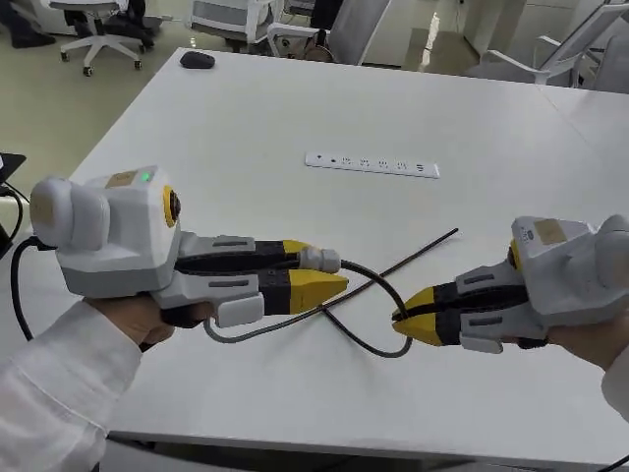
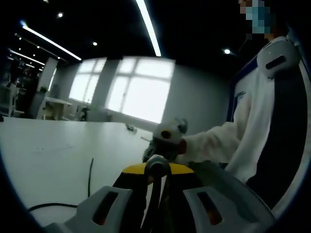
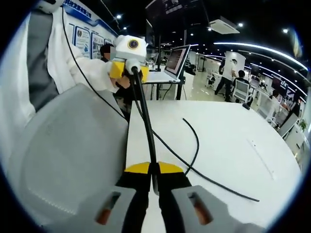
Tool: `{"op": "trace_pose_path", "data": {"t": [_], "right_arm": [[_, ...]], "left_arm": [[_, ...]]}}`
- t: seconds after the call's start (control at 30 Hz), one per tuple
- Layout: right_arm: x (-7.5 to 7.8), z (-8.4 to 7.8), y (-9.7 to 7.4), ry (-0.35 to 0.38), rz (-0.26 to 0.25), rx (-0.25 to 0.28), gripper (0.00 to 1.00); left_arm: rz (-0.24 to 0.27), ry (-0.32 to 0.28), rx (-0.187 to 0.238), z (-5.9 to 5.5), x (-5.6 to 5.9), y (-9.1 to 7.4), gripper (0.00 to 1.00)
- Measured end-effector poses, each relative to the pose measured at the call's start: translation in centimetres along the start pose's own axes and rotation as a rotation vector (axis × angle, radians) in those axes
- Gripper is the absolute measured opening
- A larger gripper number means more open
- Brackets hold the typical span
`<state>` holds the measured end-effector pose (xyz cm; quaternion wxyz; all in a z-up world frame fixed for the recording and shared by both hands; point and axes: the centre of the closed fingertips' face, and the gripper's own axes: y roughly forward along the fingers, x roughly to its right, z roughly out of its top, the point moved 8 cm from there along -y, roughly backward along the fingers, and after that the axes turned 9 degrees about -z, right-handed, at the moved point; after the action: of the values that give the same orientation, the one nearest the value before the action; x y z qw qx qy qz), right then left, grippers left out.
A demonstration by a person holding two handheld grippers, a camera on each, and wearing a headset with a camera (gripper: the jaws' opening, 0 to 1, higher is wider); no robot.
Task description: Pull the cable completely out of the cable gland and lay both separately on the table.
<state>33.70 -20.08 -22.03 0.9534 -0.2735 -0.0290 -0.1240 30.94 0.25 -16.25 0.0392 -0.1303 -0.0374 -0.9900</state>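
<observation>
Chairs (image 1: 93, 25) are standing beyond the far edge of the white surface (image 1: 295, 108). Near its front edge, the left tongs (image 1: 334, 273) are clamping the gland (image 1: 322, 260) and the right tongs (image 1: 398, 323) are pinching the cable (image 1: 432, 245) just beside it. A jerky pull is probably risking the thin cable slipping free.

The thin black cable (image 1: 423, 252) is threaded into the small pale grey round cable gland (image 1: 321, 260). The gland is held off the white tabletop (image 1: 295, 108), pinched between the yellow tips of the left hand-held gripper (image 1: 332, 273). From the gland the cable arcs across to the right hand-held gripper (image 1: 401, 323), whose jaws are closed on it. The rest lies in loose loops on the tabletop, with one straight end pointing away to the far right.
</observation>
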Motion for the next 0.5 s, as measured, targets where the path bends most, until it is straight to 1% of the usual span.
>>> {"op": "trace_pose_path", "data": {"t": [0.17,0.23,0.3,0.33,0.37,0.43,0.47,0.5], "right_arm": [[0.2,0.0,0.1,0.012,0.001,0.005,0.03],[0.2,0.1,0.1,0.024,0.004,0.007,0.03],[0.3,0.5,0.0,0.037,-0.003,0.024,0.04],[0.3,0.9,0.0,0.046,-0.007,0.044,0.09],[0.3,1.6,-0.1,0.060,-0.008,0.080,0.14],[0.0,2.8,-0.3,0.087,0.006,0.132,0.22],[-0.2,3.5,-0.4,0.095,0.022,0.161,0.24],[-0.4,4.6,-0.6,0.089,0.035,0.197,0.24]], "left_arm": [[0.001,0.002,-0.006,-0.1,0.0,0.0,0.16],[0.008,-0.001,-0.001,-0.1,-0.1,0.0,0.16],[0.021,-0.005,0.003,-0.1,-0.2,-0.2,0.16],[0.025,-0.008,0.003,-0.1,-0.3,-0.2,0.16],[0.032,-0.015,0.001,-0.2,-0.4,-0.3,0.16],[0.039,-0.018,-0.008,-0.3,-0.5,-0.3,0.16],[0.042,-0.019,-0.013,-0.4,-0.5,-0.2,0.16],[0.041,-0.019,-0.015,-0.4,-0.5,-0.2,0.16]]}}
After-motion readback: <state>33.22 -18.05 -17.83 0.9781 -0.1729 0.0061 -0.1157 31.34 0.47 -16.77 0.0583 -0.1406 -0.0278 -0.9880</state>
